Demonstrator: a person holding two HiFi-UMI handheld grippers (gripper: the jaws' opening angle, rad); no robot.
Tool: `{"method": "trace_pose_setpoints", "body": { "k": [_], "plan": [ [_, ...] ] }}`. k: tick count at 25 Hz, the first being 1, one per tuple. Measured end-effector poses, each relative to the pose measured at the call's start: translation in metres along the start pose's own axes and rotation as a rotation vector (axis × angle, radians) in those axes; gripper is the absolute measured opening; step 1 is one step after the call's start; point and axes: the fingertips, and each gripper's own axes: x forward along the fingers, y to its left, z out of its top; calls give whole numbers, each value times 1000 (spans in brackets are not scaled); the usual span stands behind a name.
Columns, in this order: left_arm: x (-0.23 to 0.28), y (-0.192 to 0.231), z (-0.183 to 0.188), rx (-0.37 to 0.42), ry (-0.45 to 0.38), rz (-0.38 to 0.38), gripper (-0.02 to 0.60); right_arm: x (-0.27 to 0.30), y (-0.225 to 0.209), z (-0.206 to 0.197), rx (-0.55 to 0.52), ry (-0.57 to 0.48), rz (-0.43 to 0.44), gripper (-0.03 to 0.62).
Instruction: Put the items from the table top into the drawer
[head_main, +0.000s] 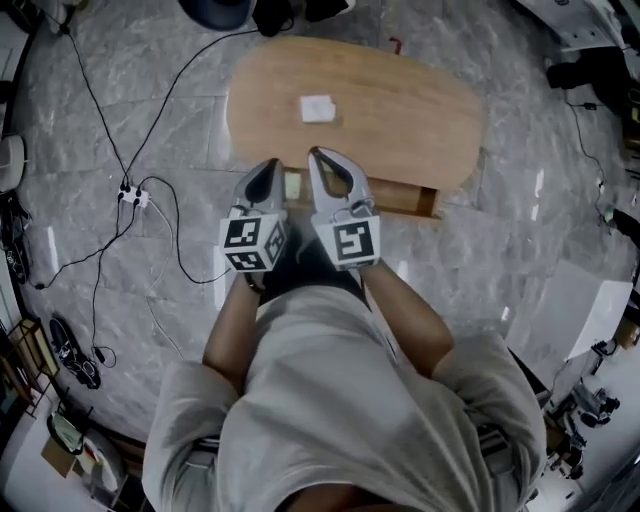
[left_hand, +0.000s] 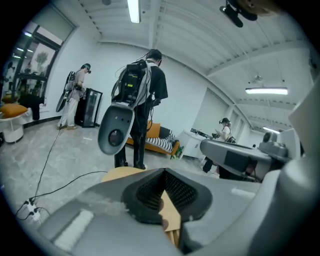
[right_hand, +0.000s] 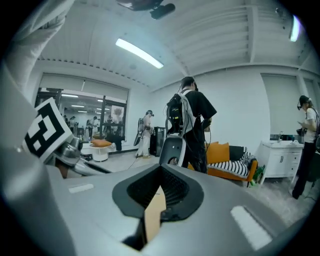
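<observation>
Left gripper (head_main: 271, 165) and right gripper (head_main: 316, 154) held side by side above table (head_main: 420, 120) edge, both jaws closed on nothing, white item (head_main: 317, 108) laid on top, drawer (head_main: 405, 198) seen jutting below.

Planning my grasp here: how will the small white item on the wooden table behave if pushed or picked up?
The white item looks small and flat, so probably light and unlikely to roll or tip. On the smooth table top it may slide when pushed. Its stiffness cannot be told from here.
</observation>
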Motion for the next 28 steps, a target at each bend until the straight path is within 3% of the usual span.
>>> {"method": "trace_pose_setpoints", "body": {
  "k": [4,14,28],
  "plan": [
    [-16,-33,27,58,-78,2,20,-27,-11,16,37,-44,-13,6],
    [-60,-81,52,155,-208,43,20,-75,-7,44,-6,-126,17,6],
    [-62,-129,46,213,-228,21,20,-113,-25,44,-14,-152,-5,6]
  ]
}}
